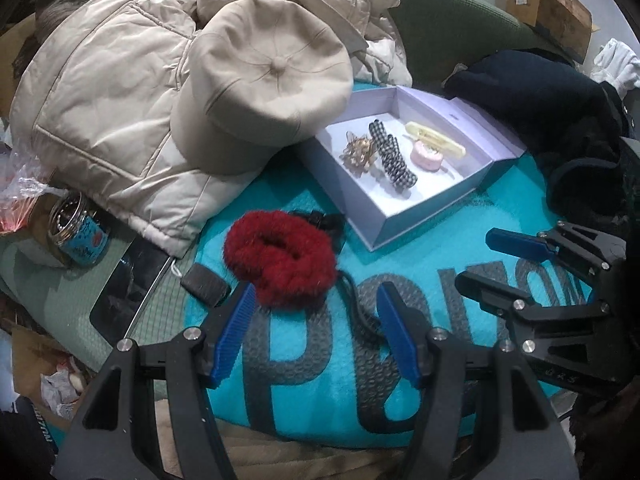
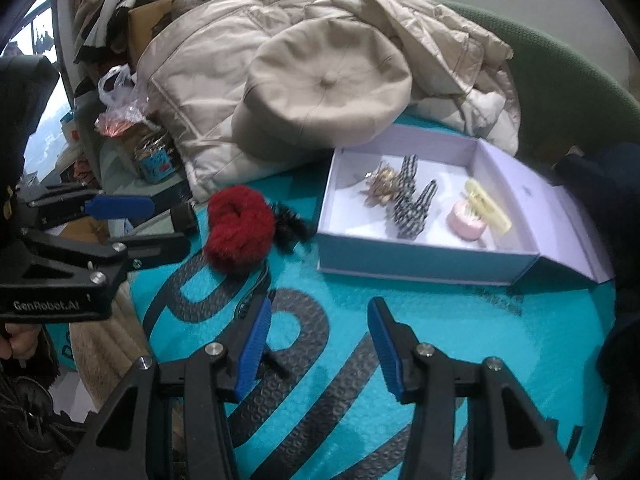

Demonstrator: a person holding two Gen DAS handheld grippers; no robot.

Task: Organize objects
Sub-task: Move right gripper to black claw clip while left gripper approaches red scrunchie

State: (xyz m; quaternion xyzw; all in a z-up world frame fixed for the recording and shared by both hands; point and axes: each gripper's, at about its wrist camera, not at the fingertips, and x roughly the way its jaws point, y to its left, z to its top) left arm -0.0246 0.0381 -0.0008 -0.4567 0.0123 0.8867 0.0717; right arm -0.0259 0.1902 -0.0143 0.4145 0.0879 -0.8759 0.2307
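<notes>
Both tools hang with jaws apart and nothing between them above a turquoise mailer bag, the red scrunchie lying loose beside the box.

Left tool [image 1: 316, 316] and right tool [image 2: 318, 332] each hover over the mailer bag [image 1: 432, 264]. Only the left wrist view shows the cardboard carton [image 1: 548, 0] and white cloth [image 1: 616, 64] at the far right and the dark tablet [image 1: 128, 284] near the left edge; only the right view shows a window [image 2: 44, 92] and white plastic bag [image 2: 116, 84]. A beige coat [image 1: 104, 92] and beige cap [image 1: 268, 72] crowd the box's far side. The open white box [image 1: 456, 120] holds a houndstooth clip [image 1: 394, 156], yellow clip [image 1: 434, 138], gold bow [image 1: 358, 152] and pink round piece [image 1: 427, 159]. The red scrunchie [image 1: 280, 256] rests against a black fuzzy thing [image 2: 288, 220].
</notes>
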